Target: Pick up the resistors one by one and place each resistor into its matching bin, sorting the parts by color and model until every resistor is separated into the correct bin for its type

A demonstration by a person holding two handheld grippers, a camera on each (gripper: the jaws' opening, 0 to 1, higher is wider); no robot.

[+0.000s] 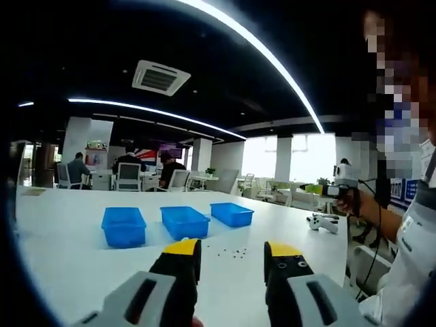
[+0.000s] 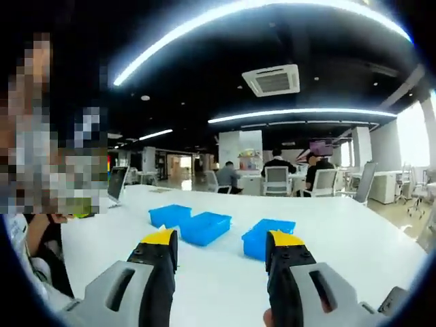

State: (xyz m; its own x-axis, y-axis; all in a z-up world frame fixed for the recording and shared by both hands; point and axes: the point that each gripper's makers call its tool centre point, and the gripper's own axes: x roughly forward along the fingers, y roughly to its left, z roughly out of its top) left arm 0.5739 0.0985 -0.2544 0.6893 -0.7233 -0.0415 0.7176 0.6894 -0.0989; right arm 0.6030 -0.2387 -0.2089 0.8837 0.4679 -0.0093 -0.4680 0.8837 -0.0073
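both claws (image 1: 232, 253) (image 2: 223, 244) released and empty, three blue bins (image 1: 184, 221), loose resistors (image 1: 235, 253) on white table (image 1: 61, 238)

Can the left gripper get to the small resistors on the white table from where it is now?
Probably yes. The left gripper is open, and the scattered resistors lie on the bare white table just beyond its tips, in front of the three blue bins. Nothing stands between.
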